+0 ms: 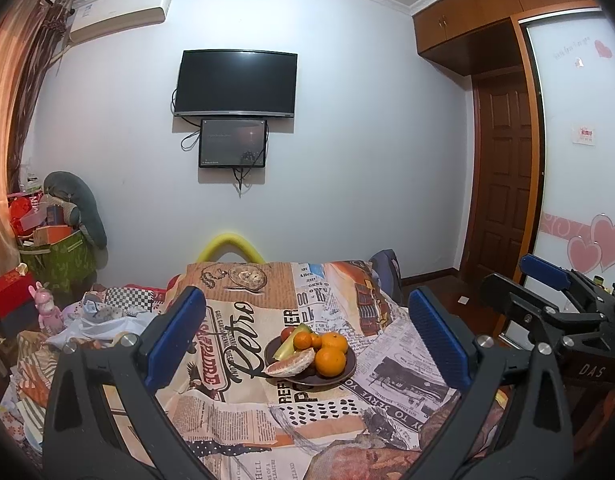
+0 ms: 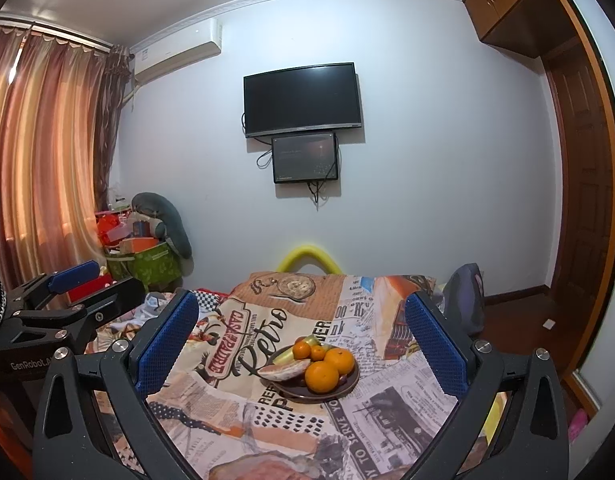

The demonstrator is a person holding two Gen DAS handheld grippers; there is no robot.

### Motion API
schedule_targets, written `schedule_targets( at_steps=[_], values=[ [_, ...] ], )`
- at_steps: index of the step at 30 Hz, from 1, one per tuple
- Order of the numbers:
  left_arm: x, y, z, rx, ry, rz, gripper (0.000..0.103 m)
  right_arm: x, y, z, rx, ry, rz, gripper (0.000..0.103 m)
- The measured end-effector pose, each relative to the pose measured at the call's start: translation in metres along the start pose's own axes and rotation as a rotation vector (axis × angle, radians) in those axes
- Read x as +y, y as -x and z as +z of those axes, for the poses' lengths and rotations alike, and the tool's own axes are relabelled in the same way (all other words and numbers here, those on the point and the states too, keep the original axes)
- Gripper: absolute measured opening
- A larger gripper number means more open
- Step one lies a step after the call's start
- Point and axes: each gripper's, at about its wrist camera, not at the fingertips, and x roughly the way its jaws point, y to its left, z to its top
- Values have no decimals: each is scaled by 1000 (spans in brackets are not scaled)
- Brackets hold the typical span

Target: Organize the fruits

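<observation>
Pale blue-white walls close off a bedroom, and at the upper left of the right wrist view pleated orange-brown curtains (image 2: 39, 140) hang in soft folds beside a white boxy air conditioner (image 2: 175, 54). Lower left in that view, a green patterned fabric bin (image 2: 147, 268) overflows with boxes, and a grey plush toy (image 2: 167, 220) slumps against it. At the centre of the wall a glossy black flat television (image 1: 235, 82) is mounted, with a smaller dark screen (image 1: 232, 143) just below it and loose cables dangling. Below these, a table draped in a retro newspaper-print cloth (image 1: 243, 308) fills the middle of both views, its surface slightly wrinkled, and a yellow foam arch (image 1: 231, 246) rises behind its far edge. On the cloth, at lower centre, sits a dark round plate (image 1: 347, 372) piled with fruit: smooth round oranges (image 1: 330, 361), a peeled pale-pink citrus segment (image 1: 291, 363) with a fibrous skin, and yellow-green wedge-shaped slices (image 1: 287, 346). The left gripper (image 1: 307, 340) frames the plate from well short of it, its black struts and dimpled blue rubber pads (image 1: 175, 336) spread wide with nothing between them. The right gripper (image 2: 301, 340) is likewise spread apart and empty, its textured blue pads (image 2: 167, 344) either side of the plate in its view. At the far right of the left wrist view, a panelled brown wooden door (image 1: 503, 176) stands under orange-brown cabinets (image 1: 475, 8), beside a frosted wardrobe panel with pink hearts (image 1: 587, 248).
</observation>
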Motion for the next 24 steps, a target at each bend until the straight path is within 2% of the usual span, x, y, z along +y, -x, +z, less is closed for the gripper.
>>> schedule_targets(
  at_steps=[24],
  values=[
    [-4, -1, 0, 7, -10, -23, 103, -2, -1, -1, -3, -12, -12, 103]
  ],
)
